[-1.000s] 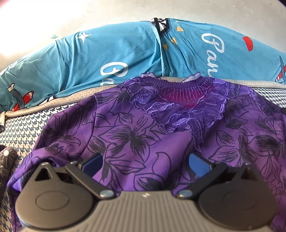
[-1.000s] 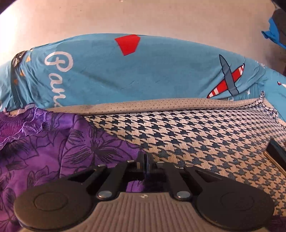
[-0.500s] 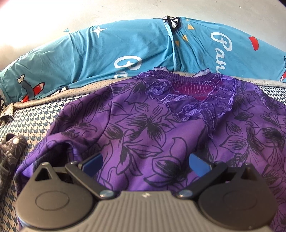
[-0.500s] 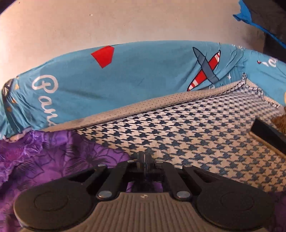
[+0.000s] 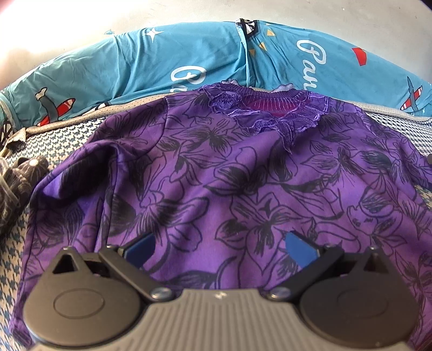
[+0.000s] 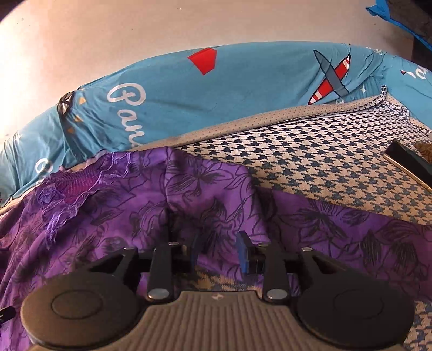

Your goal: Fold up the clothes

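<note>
Left wrist view: a purple top (image 5: 243, 172) printed with black outlined flowers lies spread on a bed cover (image 5: 62, 140) woven in a blue-and-cream houndstooth check. The neckline, at the far edge, has a ribbed knit collar trimmed with ruffled purple lace (image 5: 270, 118). One sleeve on the left side is folded in over the body, forming a soft ridge. The left tongs (image 5: 220, 243) hang over the lower part of the top, blue pads spread wide with nothing between them.

Right wrist view: the right tongs (image 6: 220, 251) have just been opening; the pads stand partly apart with a raised fold of the purple cloth between them, and no pad visibly presses on it.

Behind the top runs a long turquoise cushion (image 6: 229, 89) of smooth fabric, printed with red-and-white aeroplanes and white script. A dotted grey edging strip (image 6: 270, 118) borders the check cover. A pale plain wall (image 6: 189, 24) stands beyond. A dark flat object (image 6: 407, 162) lies at the right edge.
</note>
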